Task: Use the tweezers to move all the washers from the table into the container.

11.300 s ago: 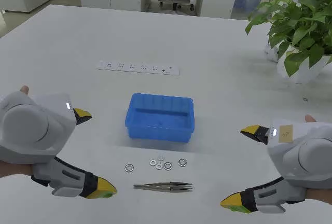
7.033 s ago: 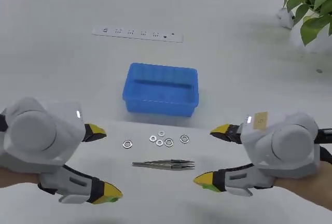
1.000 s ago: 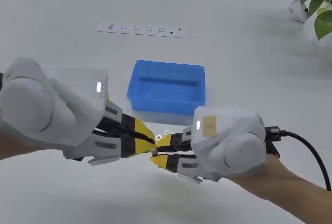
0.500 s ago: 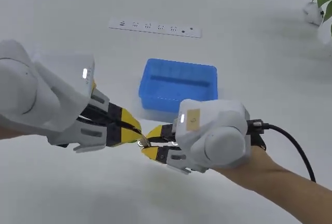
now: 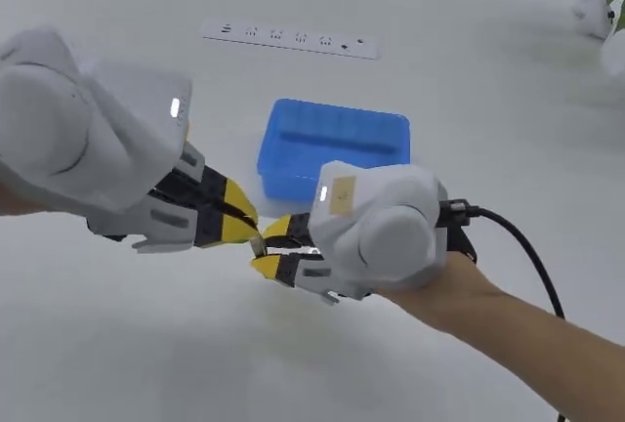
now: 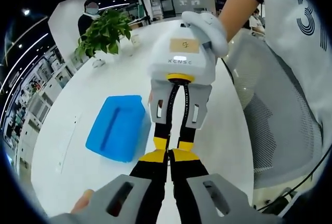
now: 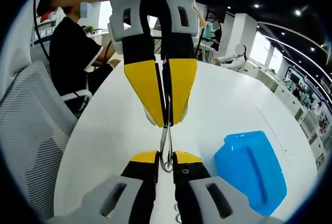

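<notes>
While both my pairs of jaws meet tip to tip above the counter (image 5: 117, 344), item in hand: tweezers (image 7: 165, 130), pinched at once by my left gripper (image 5: 249, 230) and my right gripper (image 5: 266, 251), each pressed onto the thin steel. Container (image 5: 337, 112): blue, behind my jaws, toward the counter's far edge. Handling note, my judgement: seat the tweezers squarely in one gripper, prongs free, before the other releases.

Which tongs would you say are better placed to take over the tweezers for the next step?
Likely the right tongs: the tweezers run straight forward from their jaws, while pointing into the left tongs.
</notes>
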Demonstrator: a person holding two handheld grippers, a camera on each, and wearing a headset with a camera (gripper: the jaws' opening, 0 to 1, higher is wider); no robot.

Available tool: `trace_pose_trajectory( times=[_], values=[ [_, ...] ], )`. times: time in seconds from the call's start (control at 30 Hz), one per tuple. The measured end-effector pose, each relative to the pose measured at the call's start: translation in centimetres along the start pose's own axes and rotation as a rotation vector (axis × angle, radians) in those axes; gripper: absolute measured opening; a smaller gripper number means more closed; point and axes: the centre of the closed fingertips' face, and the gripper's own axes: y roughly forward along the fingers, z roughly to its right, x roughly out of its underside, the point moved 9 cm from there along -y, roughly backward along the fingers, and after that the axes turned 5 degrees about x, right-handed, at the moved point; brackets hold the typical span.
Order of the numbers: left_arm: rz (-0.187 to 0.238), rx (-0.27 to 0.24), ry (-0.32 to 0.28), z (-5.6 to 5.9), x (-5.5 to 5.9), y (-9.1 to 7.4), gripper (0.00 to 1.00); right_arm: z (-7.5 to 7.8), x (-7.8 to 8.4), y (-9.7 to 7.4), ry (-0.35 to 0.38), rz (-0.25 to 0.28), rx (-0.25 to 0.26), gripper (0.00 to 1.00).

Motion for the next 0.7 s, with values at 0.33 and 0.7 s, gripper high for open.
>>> trace_pose_trajectory(
  times=[0.33,0.7],
  values=[
    [-0.013,0.010,-0.013,-0.25,0.33,0.25,0.06,-0.11,0.22,0.41,0.015,0.000,-0.006,0.12],
    [-0.035,0.031,-0.014,-0.01,0.60,0.46,0.06,-0.22,0.23,0.50,-0.007,-0.002,-0.026,0.12]
  ],
)
